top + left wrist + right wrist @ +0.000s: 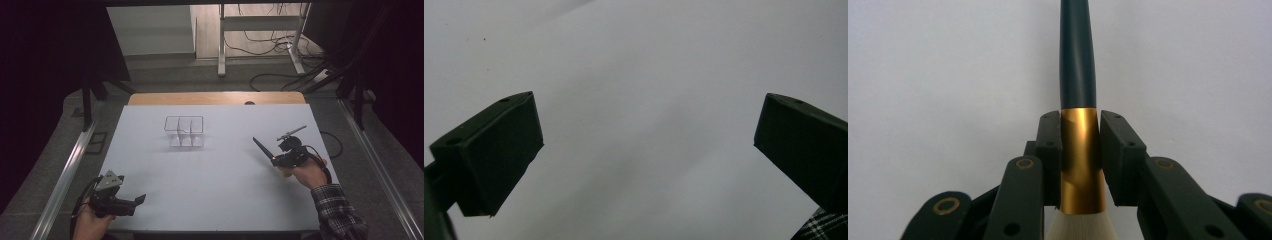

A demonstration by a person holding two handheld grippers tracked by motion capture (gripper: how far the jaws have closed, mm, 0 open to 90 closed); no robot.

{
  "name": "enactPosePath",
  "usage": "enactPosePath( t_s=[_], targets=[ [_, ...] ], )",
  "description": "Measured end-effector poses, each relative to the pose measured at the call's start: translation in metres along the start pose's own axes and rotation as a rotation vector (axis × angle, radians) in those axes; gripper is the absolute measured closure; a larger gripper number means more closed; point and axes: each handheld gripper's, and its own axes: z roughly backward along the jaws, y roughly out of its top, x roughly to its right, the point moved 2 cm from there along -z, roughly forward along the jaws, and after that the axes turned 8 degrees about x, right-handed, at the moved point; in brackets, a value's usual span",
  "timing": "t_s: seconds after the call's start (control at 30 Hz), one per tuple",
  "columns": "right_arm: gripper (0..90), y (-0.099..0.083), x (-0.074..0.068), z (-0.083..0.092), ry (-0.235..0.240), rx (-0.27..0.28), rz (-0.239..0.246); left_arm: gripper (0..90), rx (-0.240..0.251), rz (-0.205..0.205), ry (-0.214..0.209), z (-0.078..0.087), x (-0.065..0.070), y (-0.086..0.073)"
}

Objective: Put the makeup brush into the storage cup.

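- A clear compartment organizer (184, 131) stands on the white table (210, 195), a little toward 12 o'clock and 11 o'clock of the table's middle, with open tabletop all around it.
- Seen from the organizer, the right gripper (270, 156) sits toward 4 o'clock and the left gripper (131, 202) toward 7 o'clock; both are well apart from it, with bare white surface between each of them and it.
- Beyond the table's far edge, at 12 o'clock, a strip of wood (215, 98) shows, then floor with desk legs (260, 35) and loose cables (280, 75).
- The right gripper holds a brush (1078, 65) with a dark handle, a gold ferrule (1080, 160) and a white bristle tuft (1080, 227).
- In the high view the brush's long axis runs on a slant, the dark handle tip pointing toward 10 o'clock, roughly toward the organizer.
- In the right gripper view the handle runs straight out to 12 o'clock past the jaw tips, the bristles back at 6 o'clock near the gripper body.
- The right jaws are clamped narrowly on the gold ferrule, one pad on each side, touching it.
- The left gripper's jaws stand wide apart over bare table, nothing between them; a plaid sleeve (824, 227) shows at 5 o'clock of that view.
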Motion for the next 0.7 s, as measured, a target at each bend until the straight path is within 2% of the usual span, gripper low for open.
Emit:
enactPosePath(
  t_s=[0.3, 0.53, 0.7],
  targets=[
    [71.5, 0.002, -0.009, 0.006, 0.017, 0.025, 0.02, 0.0, 0.006, -0.005, -0.017, -0.001, 0.002, 0.001],
    [71.5, 0.004, -0.016, 0.01, 0.06, 0.05, 0.03, 0.0, -0.004, -0.019, -0.019, -0.002, 0.003, 0.002],
    [71.5, 0.005, -0.021, 0.011, 0.066, 0.057, 0.039, 0.0, -0.011, -0.033, -0.011, -0.003, 0.003, 0.003]
  ],
)
